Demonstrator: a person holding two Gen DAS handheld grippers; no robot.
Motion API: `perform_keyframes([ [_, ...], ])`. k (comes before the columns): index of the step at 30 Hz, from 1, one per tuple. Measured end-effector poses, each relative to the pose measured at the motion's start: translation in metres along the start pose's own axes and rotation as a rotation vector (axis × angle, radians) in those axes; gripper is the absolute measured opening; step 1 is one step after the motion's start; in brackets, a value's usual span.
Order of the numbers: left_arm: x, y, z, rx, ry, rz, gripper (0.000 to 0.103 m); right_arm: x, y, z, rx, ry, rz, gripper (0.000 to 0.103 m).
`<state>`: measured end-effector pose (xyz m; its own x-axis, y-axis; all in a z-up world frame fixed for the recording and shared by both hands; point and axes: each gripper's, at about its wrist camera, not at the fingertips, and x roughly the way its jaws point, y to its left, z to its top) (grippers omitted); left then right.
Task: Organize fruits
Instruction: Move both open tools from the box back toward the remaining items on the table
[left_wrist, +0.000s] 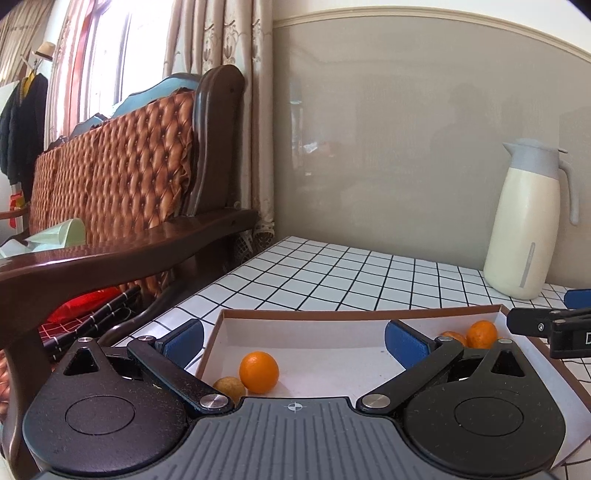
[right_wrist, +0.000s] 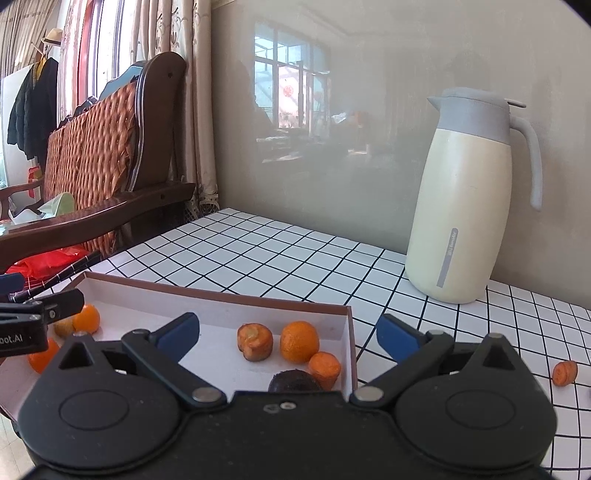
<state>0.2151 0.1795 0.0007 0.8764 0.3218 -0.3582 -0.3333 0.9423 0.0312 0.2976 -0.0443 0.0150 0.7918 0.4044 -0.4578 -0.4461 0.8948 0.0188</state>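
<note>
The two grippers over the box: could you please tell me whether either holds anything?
Nothing is held: left gripper and right gripper are both open, empty.

Box (right_wrist: 221, 295) lay on bench (right_wrist: 280, 254), near its front edge. Inside box, right end: orange (right_wrist: 299, 341), with one carrot piece (right_wrist: 255, 341) to its left, another carrot piece (right_wrist: 325, 369) to its front right, dark fruit (right_wrist: 293, 382) in front. Inside box, left end: two oranges (left_wrist: 258, 371) and small fruit (left_wrist: 229, 387) close together. Jug (right_wrist: 465, 206) stood behind box to right, against wall. Stray carrot piece (right_wrist: 564, 373) lay on bench, well right of box. Sofa (left_wrist: 122, 177) stood left of bench.
</note>
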Motion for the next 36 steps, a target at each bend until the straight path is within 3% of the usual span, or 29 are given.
perform_keyframes([
  [7,-0.008,-0.014,0.004,-0.042,0.008,-0.028,0.103,-0.017,-0.011,-0.004,-0.012,-0.020,-0.028,0.097],
  [19,-0.011,-0.062,0.006,0.031,-0.031,-0.007,0.103,-0.033,-0.045,-0.011,-0.001,-0.030,-0.093,0.097],
  [26,-0.017,-0.109,0.008,0.074,-0.032,-0.126,0.103,-0.047,-0.076,-0.021,0.022,-0.023,-0.154,0.097],
  [36,-0.034,-0.160,0.005,0.145,-0.050,-0.186,0.103,-0.072,-0.116,-0.032,0.053,-0.029,-0.201,0.097],
])
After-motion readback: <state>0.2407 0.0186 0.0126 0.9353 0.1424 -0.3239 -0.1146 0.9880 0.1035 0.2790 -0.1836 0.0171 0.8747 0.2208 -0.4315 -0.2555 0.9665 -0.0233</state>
